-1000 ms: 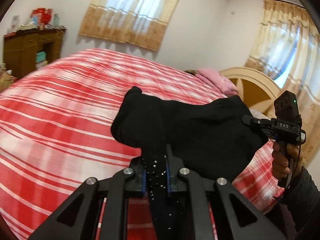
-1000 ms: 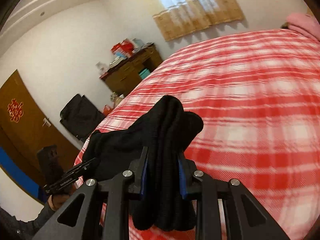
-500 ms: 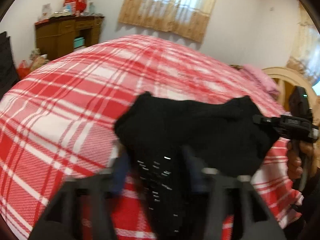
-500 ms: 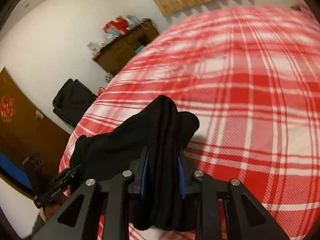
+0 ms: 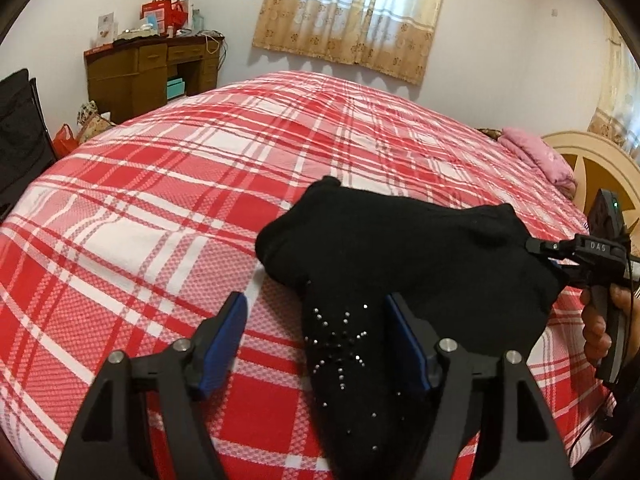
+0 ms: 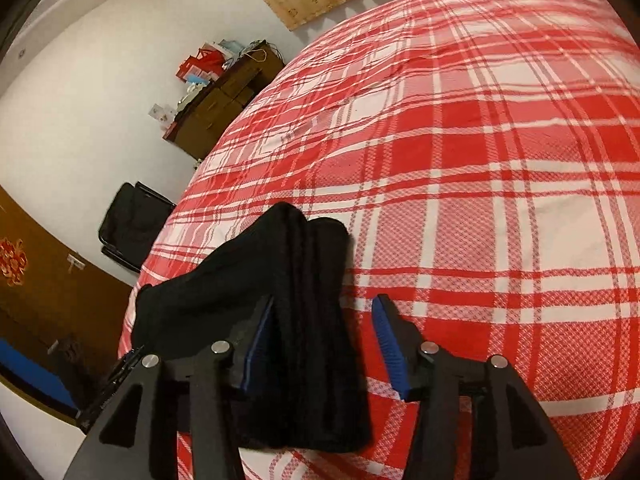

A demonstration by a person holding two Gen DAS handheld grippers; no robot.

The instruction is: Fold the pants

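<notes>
The black pants (image 5: 400,252), folded into a thick bundle with small studs on one part, lie on the red and white plaid bed (image 5: 168,208). My left gripper (image 5: 316,320) is open, its blue pads on either side of the studded end, not touching it. My right gripper (image 6: 324,320) is open around the other end of the pants (image 6: 296,300), whose stacked layers rest against the left pad. The right gripper also shows in the left wrist view (image 5: 560,252) at the bundle's right edge.
A brown wooden desk (image 5: 152,76) with boxes stands by the far wall. A black bag (image 5: 20,140) sits at the left. A pink pillow (image 5: 536,156) and a cream headboard (image 5: 592,164) are at the right. Curtains (image 5: 352,12) hang behind the bed.
Both grippers were shut on the pants and carried them down toward the bed. Both have opened and the pants rest on the bed.
</notes>
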